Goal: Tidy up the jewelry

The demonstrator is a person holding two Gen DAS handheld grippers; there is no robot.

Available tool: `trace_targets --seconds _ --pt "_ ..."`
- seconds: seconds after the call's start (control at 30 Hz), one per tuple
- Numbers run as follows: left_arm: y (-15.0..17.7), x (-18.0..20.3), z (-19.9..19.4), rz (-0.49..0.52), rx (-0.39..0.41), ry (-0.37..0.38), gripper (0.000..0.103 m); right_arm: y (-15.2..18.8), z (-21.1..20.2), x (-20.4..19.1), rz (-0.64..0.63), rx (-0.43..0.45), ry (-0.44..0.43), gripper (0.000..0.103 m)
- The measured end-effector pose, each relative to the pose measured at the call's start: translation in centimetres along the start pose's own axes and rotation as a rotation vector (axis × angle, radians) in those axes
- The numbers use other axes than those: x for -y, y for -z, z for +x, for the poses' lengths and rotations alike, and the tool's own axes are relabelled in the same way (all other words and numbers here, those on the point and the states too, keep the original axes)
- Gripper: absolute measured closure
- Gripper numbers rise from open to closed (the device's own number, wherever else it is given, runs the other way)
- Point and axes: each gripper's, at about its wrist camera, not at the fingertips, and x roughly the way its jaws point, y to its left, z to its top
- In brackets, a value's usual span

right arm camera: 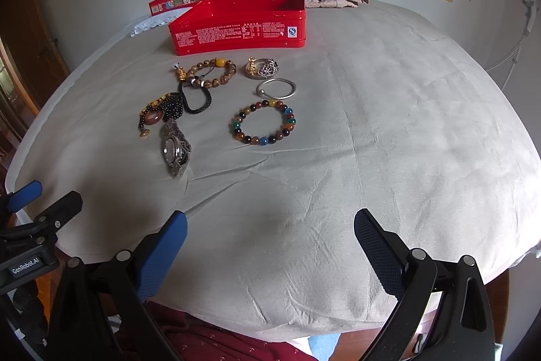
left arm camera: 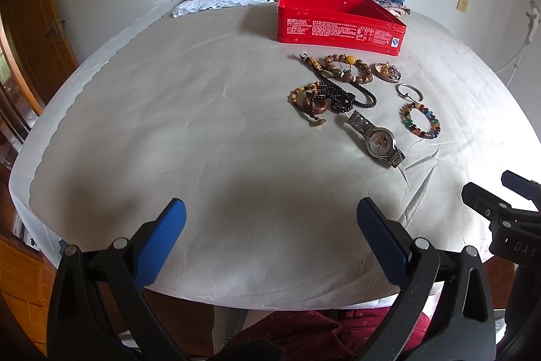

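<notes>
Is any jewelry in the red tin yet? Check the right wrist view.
No: the red tin looks empty inside, and the watch and bracelets lie on the sheet.

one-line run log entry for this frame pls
phase: pre-grasp | left claw: open, empty | right claw: open, empty | open red metal tin: nothing visible inside | multicoloured bead bracelet: on cloth

Left gripper: black plastic linkage arms, triangular cut-outs, round silver pivot pins, textured blue pads on the fingers. Right gripper: same build, black frame, silver pins, one pad bright blue, the other in shadow. White lettering "GenRobot.AI" on the left unit's black body seen from the right wrist; "DAS" partly legible on the right unit's. Operator's garment: dark red, small pale anchor print.
</notes>
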Motion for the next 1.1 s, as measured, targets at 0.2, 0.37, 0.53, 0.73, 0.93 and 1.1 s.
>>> trace_targets --seconds 0.2,0.37,0.53,0.73,0.93,1.1 --pt "0.01 -0.01 0.28 -0.001 -0.004 0.001 0.003 -0.05 0.16 -0.11 0.0 -0.003 -0.002 0.004" --pt "-0.05 -0.13 0.73 0.001 -0.003 0.0 0.003 -0.03 0.34 -0.08 0.001 -0.005 -0.005 0.004" --pt "-0.04 -0.14 0.73 0.001 -0.005 0.0 0.003 -0.02 0.36 -0.12 -0.001 -0.006 -0.006 0.004" --pt "-0.06 -0.08 0.7 0.001 -0.004 -0.001 0.003 0.01 0.43 -0.09 0.001 -0.008 -0.01 0.004" --pt "-0.08 -0.11 0.75 0.002 -0.006 -0.001 0.003 0.04 0.48 -0.14 0.001 -0.009 -0.01 0.004" --pt "-0.07 -0.08 0.75 0.002 -0.006 -0.001 0.003 0.07 0.5 -0.16 0.001 -0.008 -0.01 0.004"
